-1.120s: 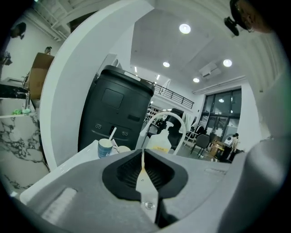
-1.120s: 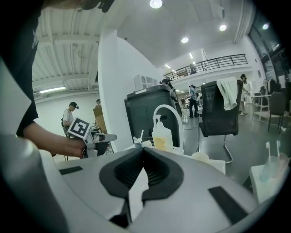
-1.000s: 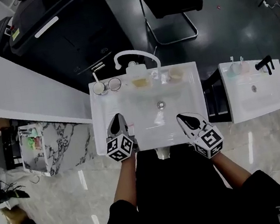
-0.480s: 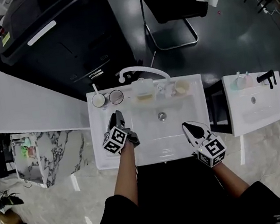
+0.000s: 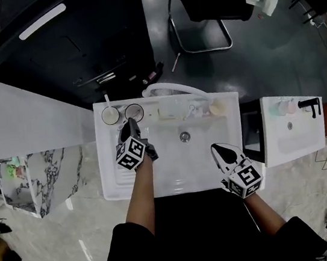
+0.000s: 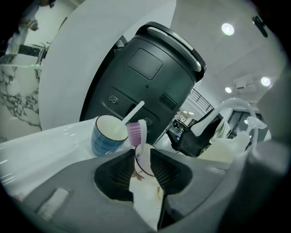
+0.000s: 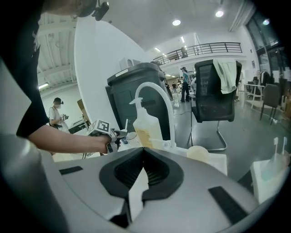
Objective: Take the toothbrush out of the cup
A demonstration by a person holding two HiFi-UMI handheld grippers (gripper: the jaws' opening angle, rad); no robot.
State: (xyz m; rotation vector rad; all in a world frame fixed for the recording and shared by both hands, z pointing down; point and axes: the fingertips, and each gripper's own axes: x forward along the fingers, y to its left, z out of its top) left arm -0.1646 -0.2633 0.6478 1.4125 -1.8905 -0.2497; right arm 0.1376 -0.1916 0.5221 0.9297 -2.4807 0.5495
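1. sink (image 5: 112, 177): white, rectangular, with an arched white tap (image 5: 172, 88) at its back edge; a person stands at the front edge with both forearms over it
2. blue cup (image 6: 107, 139): upright on the sink's back left corner, white inside; a white stick (image 6: 135, 113) leans out of it
3. pale cup (image 6: 144, 164): dark rim, small pink mark on its side, upright just beside the blue cup, on the tap side
4. toothbrush (image 6: 135, 132): head with pink bristles, showing just above the pale cup's rim and against the blue cup's right edge; which of the two cups it stands in cannot be told
5. left gripper (image 5: 129, 126): over the sink's back left part, pointing at the two cups and close to them; jaws wide apart, having just been opening; the pale cup and the brush head show in the gap, the pads pressing on neither
6. right gripper (image 5: 217, 149): over the basin's front right, well apart from the cups; jaws closed together with nothing between them
7. soap bottle (image 7: 145, 129): pale, pump top, yellowish liquid, by the tap
8. bin (image 6: 150, 77): dark, lidded, behind the sink
9. chair (image 7: 213, 91): dark, a light cloth over its back, beyond the sink
10. second sink (image 5: 291, 126): white, to the right, apart from the first
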